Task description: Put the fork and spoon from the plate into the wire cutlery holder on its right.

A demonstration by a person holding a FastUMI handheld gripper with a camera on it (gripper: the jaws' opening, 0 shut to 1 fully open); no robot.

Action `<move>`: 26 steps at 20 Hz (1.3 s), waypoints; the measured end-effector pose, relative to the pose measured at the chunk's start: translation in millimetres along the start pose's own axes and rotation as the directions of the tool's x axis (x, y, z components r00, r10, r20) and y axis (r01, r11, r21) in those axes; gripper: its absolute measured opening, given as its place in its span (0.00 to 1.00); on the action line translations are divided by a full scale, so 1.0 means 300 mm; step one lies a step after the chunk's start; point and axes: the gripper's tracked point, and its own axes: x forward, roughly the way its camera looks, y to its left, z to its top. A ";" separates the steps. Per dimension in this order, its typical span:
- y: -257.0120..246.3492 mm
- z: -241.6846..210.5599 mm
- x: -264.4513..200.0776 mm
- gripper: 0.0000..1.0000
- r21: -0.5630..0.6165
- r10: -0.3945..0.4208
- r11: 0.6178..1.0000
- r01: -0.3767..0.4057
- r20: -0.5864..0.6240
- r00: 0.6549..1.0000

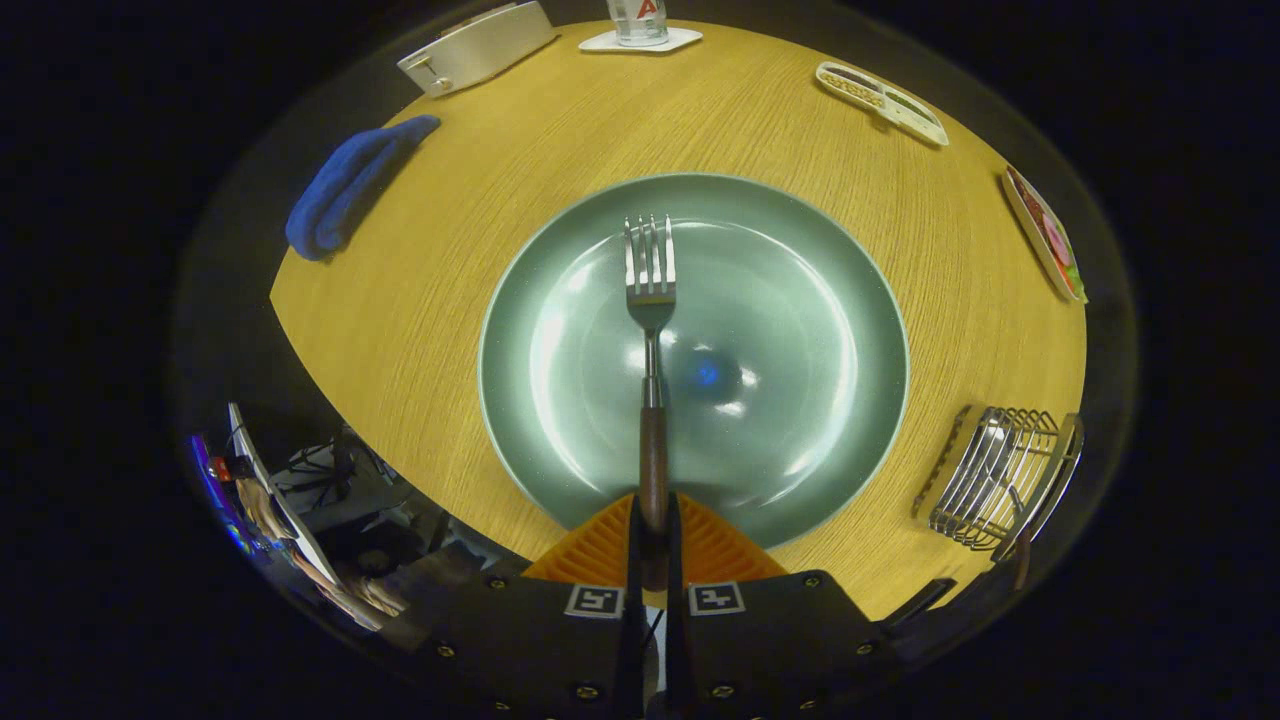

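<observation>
Right now your gripper (652,525) is pinching the fork (650,330) by its dark wooden handle, both fingers pressed on it from either side. Fork runs straight ahead toward 12 o'clock, tines over the middle of the green plate (800,250); whether the tines touch the plate or hang above it, you cannot tell. Wire cutlery holder (1000,475) sits on the wooden table (420,330) at about 4 o'clock of the plate, just beside its rim, with a dark handle showing at its near edge. Blue cloth (345,185) at 10 o'clock, well apart. White box (480,45) and a glass on a coaster (640,25) at the far edge
</observation>
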 end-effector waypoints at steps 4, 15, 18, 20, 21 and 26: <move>-0.027 -0.025 -0.053 0.02 -0.080 0.006 0.997 -0.008 -0.018 1.000; -0.279 -0.198 -0.483 0.02 -0.202 -0.068 0.979 0.038 -0.143 0.987; -0.379 -0.263 -0.579 0.02 -0.197 -0.103 0.978 0.073 -0.150 0.983; -0.451 -0.307 -0.630 0.02 -0.183 -0.117 0.979 0.086 -0.166 0.979; -0.498 -0.332 -0.648 0.02 -0.177 -0.132 0.979 0.100 -0.182 0.974; -0.709 -0.411 -0.686 0.02 -0.157 -0.233 0.968 0.196 -0.272 0.933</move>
